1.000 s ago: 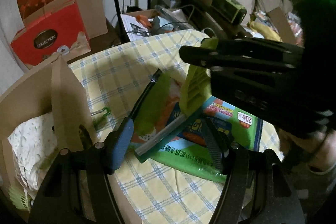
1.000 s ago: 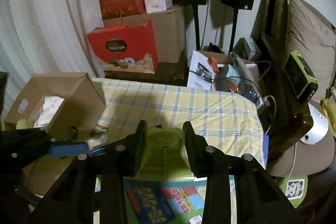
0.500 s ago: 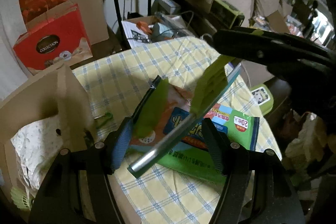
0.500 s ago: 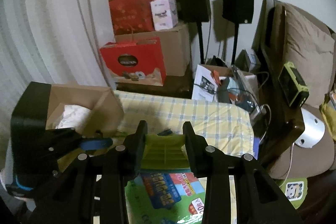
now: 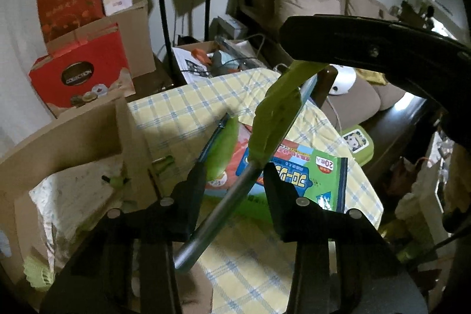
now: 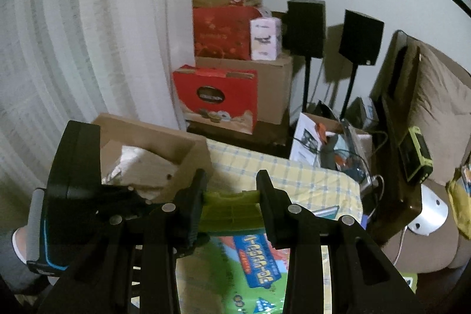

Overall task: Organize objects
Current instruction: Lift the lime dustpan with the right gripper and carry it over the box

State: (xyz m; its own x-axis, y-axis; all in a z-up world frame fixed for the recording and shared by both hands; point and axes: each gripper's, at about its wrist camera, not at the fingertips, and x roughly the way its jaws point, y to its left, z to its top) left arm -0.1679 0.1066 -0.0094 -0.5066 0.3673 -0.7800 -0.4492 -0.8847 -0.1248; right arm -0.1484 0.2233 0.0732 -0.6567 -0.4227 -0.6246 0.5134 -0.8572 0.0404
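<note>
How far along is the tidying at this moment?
Early to midway. Cloth and small green items already sit in the cardboard box. In hand: the right gripper clamps the green head of a lifted tool; the left gripper is closing around its metal handle. The green packet lies on the checked cloth.

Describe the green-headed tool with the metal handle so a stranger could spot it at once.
Find the yellow checked tablecloth and the green printed packet lying on it. Above that packet, tilted, hangs a flat lime-green plastic head on a grey metal tube, the only thing lifted off the cloth, held by black grippers.
</note>
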